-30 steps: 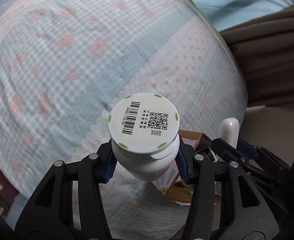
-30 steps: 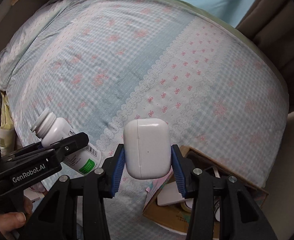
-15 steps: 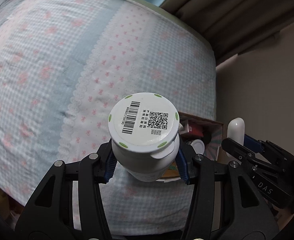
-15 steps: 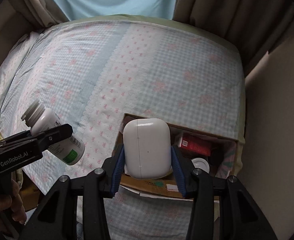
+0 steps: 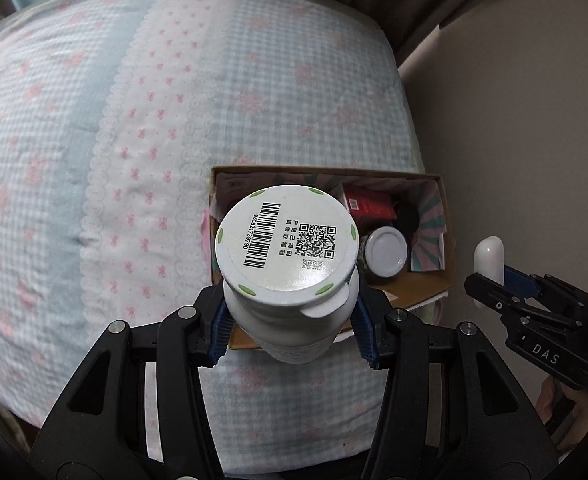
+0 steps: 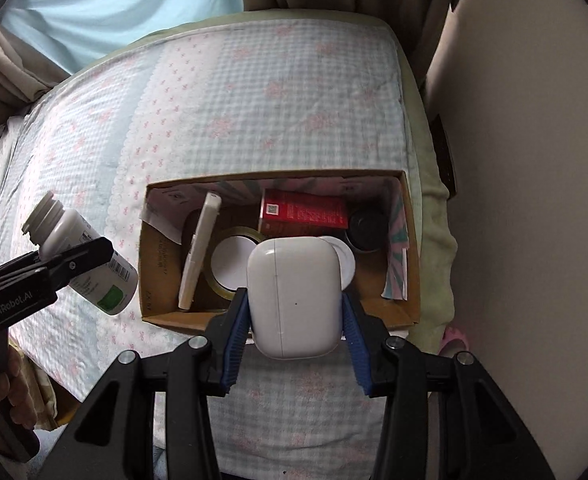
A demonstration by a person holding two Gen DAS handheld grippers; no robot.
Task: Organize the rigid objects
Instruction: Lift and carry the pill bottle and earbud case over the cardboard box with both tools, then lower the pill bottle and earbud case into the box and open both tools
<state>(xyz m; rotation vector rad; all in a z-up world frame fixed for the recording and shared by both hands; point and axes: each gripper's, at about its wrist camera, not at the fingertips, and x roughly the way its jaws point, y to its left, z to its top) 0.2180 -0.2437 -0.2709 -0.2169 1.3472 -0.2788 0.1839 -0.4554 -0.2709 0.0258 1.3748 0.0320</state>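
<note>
Left hand-held gripper [image 5: 289, 320], marked "GenRobot.AI", grips barcoded bottle [image 5: 285, 248]; right hand-held gripper [image 6: 294, 328] clamps earbud case [image 6: 294, 296].

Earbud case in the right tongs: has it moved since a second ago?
Yes. The earbud case has travelled across the bed to hang over the cardboard box.

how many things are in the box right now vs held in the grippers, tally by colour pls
white, held: 2 (bottle, earbud case)
white, in box: 2 (jar lid, flat stick)
red, in box: 1 (carton)
black, in box: 1 (round jar)
tan, in box: 1 (tape roll)
total: 7
</note>
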